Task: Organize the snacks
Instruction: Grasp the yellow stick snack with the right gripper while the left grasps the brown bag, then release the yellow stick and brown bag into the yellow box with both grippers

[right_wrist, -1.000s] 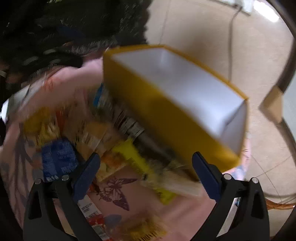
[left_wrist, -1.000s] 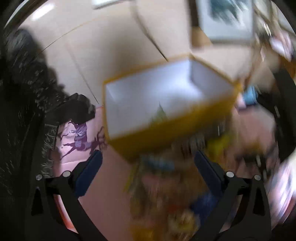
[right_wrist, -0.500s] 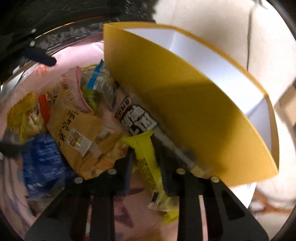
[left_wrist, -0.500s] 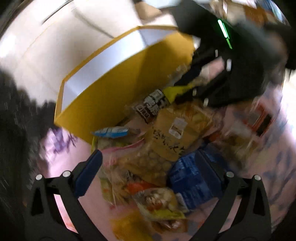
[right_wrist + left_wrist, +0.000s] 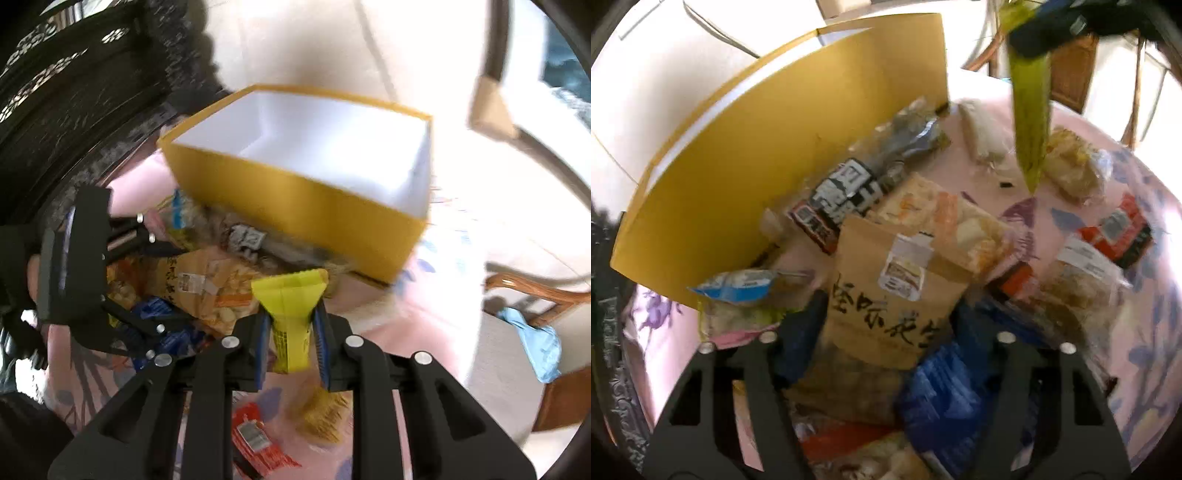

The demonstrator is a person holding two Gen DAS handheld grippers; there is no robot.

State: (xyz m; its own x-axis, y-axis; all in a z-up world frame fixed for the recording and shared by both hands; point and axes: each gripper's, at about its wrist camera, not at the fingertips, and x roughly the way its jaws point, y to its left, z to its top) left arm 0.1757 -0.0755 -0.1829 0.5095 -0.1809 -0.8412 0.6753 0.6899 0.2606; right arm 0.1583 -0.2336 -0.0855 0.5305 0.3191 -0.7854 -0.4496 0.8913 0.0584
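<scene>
A yellow box [image 5: 775,147] with a bare white inside [image 5: 314,147] stands on the pink cloth, behind a heap of snack packs. My left gripper [image 5: 886,332] is down in the heap. Its jaws are closing on a brown paper bag [image 5: 897,284], and the blue pads lie against the bag's two sides. In the right wrist view the left gripper [image 5: 181,290] reaches in from the left at that bag [image 5: 184,280]. My right gripper [image 5: 291,332] is still closing, with its pads pressed on a yellow snack bar [image 5: 290,295]. The bar [image 5: 1030,110] hangs above the cloth.
Around the bag lie a black-and-white pack [image 5: 846,192], a blue pack [image 5: 945,398], a red pack [image 5: 1123,232] and clear bags of pastry [image 5: 1071,166]. Another red pack [image 5: 258,443] lies near me. A wooden chair [image 5: 535,291] stands to the right, dark carved furniture [image 5: 74,74] to the left.
The left gripper dropped into the heap and its jaws narrowed around the brown bag. The right gripper shut on the yellow bar and lifted it off the cloth.
</scene>
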